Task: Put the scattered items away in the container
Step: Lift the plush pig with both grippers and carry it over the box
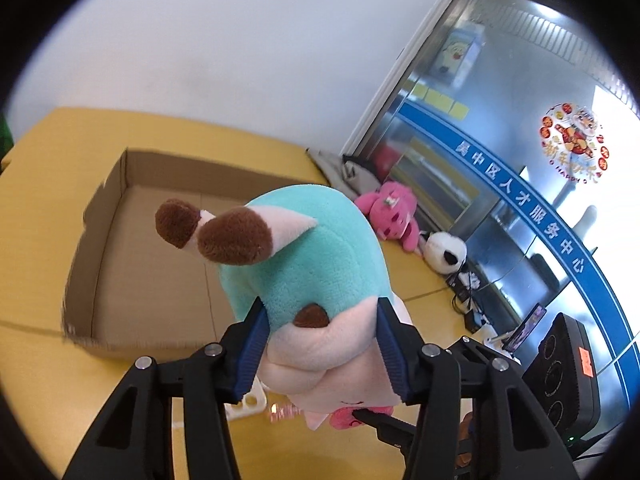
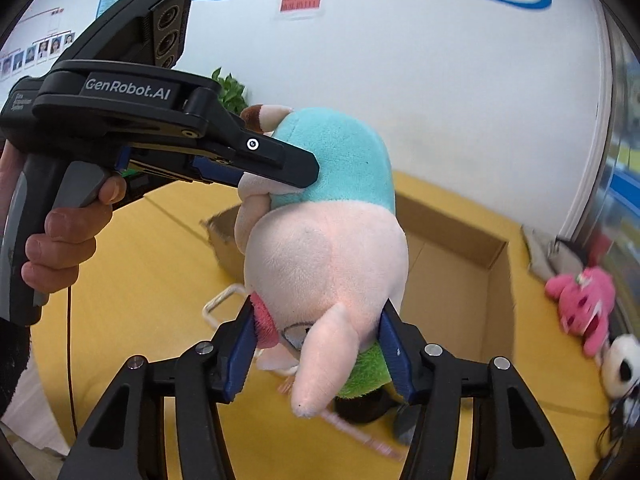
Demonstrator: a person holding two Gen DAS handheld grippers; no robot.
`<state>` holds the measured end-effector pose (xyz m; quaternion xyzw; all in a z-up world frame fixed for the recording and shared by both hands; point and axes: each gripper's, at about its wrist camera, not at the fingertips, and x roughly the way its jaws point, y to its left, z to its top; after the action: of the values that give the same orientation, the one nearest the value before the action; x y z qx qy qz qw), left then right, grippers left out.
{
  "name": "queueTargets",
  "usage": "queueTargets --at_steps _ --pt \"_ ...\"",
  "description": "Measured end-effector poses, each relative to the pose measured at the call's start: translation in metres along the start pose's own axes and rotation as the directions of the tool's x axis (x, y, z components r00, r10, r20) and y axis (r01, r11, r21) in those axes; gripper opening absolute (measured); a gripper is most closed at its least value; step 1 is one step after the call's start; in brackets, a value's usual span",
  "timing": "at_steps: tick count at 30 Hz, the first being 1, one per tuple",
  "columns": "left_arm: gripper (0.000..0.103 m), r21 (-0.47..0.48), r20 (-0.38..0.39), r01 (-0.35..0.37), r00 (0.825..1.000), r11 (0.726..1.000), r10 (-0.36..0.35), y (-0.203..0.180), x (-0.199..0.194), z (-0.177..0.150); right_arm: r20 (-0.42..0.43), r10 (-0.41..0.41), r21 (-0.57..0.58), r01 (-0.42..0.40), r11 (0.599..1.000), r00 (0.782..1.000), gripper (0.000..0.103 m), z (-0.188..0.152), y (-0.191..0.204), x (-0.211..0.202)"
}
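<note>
A plush pig [image 1: 312, 264] with a teal body, pale pink head and brown hooves hangs in the air between both grippers. My left gripper [image 1: 320, 344] is shut on its teal and pink middle. My right gripper [image 2: 316, 352] is shut on its pink head [image 2: 324, 264]. The left gripper also shows from the side in the right wrist view [image 2: 276, 164], clamped on the pig's body. An open cardboard box [image 1: 120, 248] lies on the yellow surface just beyond and below the pig; it also shows in the right wrist view [image 2: 452, 280]. Its floor looks bare.
A pink plush [image 1: 394, 216] and a panda plush [image 1: 444, 254] lie at the right by a glass wall. A white holder [image 1: 246, 402], a green plush [image 2: 364, 376] and other small items lie under the pig. Cables and a black device [image 1: 568, 372] sit at the right.
</note>
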<state>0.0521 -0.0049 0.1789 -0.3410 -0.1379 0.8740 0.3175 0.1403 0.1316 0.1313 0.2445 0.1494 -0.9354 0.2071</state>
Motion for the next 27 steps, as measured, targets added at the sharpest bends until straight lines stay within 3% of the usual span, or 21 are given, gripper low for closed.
queueTargets --at_steps 11,21,27 --pt "0.048 0.047 0.073 0.031 0.997 0.998 -0.034 0.024 0.021 0.069 0.104 -0.04 -0.127 0.053 0.99 0.994 0.061 0.047 -0.035 0.044" --pt "0.045 -0.011 0.122 0.061 0.991 0.998 -0.059 0.086 0.057 0.158 0.113 0.033 -0.246 -0.004 0.969 0.993 0.06 0.125 -0.09 0.107" --pt "0.044 -0.087 0.112 0.03 0.993 0.996 -0.021 0.139 0.092 0.186 0.057 0.09 -0.299 -0.069 0.952 0.994 0.06 0.151 -0.102 0.158"
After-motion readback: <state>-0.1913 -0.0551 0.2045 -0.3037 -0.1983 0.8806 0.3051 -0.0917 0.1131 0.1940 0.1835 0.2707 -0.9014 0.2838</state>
